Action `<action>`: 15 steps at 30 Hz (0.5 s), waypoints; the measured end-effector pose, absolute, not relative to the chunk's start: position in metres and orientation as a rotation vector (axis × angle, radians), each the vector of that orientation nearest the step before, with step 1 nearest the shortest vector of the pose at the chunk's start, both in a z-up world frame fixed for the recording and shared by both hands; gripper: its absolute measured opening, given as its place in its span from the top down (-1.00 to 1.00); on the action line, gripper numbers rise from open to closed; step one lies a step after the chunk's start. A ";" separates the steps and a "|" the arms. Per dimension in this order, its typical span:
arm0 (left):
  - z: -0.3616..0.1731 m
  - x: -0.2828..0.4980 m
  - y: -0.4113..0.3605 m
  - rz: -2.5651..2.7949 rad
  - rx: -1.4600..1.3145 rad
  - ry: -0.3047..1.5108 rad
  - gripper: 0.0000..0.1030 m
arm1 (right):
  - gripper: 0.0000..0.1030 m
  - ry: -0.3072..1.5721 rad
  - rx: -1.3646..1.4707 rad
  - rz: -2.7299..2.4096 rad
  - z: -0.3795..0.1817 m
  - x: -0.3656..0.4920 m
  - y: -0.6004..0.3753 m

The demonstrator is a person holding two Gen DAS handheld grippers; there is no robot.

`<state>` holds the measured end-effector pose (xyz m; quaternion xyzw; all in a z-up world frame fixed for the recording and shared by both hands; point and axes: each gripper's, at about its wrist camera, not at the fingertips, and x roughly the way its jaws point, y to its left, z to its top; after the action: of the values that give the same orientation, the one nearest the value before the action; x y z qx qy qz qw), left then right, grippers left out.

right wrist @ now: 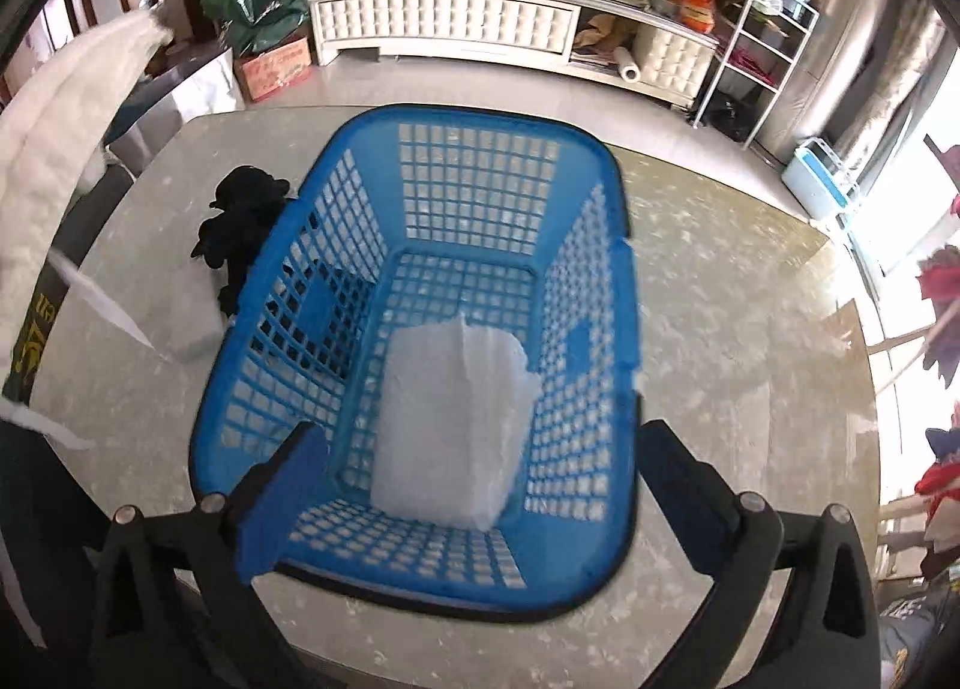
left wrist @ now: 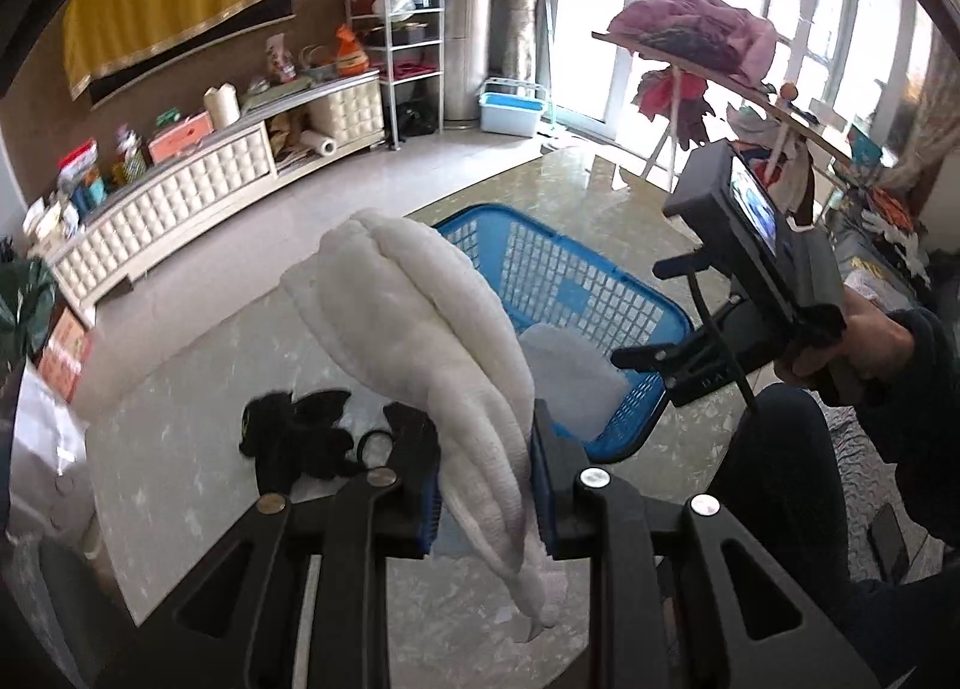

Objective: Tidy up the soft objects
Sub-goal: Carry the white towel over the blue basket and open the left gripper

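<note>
My left gripper is shut on a folded white towel and holds it up above the marble table, just left of the blue plastic basket. The towel also shows at the left edge of the right wrist view. My right gripper is open and empty, hovering over the near end of the basket. A pale folded cloth lies in the basket's bottom. A black soft item lies on the table left of the basket; in the left wrist view it lies beyond my left fingers.
The marble table ends at a rounded edge. Beyond it are a white low cabinet with clutter, a metal shelf and a cardboard box. A rack with clothes stands at the right.
</note>
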<state>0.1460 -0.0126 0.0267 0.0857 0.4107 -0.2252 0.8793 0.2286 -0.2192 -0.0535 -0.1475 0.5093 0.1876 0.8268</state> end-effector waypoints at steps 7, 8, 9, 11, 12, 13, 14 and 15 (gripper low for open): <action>0.033 0.167 -0.037 -0.579 0.258 0.834 0.57 | -0.99 1.062 -0.280 0.353 -0.056 0.218 -0.235; 0.032 0.171 -0.042 -0.593 0.275 0.833 0.57 | -0.99 1.061 -0.278 0.349 -0.056 0.216 -0.240; 0.031 0.173 -0.047 -0.609 0.294 0.831 0.57 | -0.99 1.060 -0.278 0.343 -0.056 0.215 -0.242; 0.027 0.175 -0.055 -0.649 0.331 0.823 0.57 | -0.99 1.058 -0.276 0.335 -0.059 0.213 -0.244; 0.024 0.176 -0.060 -0.668 0.349 0.820 0.57 | -0.99 1.056 -0.267 0.330 -0.060 0.213 -0.246; 0.020 0.178 -0.066 -0.695 0.368 0.819 0.57 | -0.99 1.053 -0.260 0.329 -0.059 0.212 -0.248; 0.018 0.180 -0.070 -0.710 0.379 0.819 0.57 | -0.99 1.050 -0.251 0.328 -0.059 0.212 -0.250; 0.015 0.183 -0.074 -0.727 0.392 0.823 0.57 | -0.99 1.049 -0.239 0.326 -0.060 0.212 -0.252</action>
<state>0.1826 -0.0740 0.0149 0.1851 0.3888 -0.3431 0.8348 0.2124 -0.2523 -0.0599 -0.1132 0.4971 0.1547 0.8462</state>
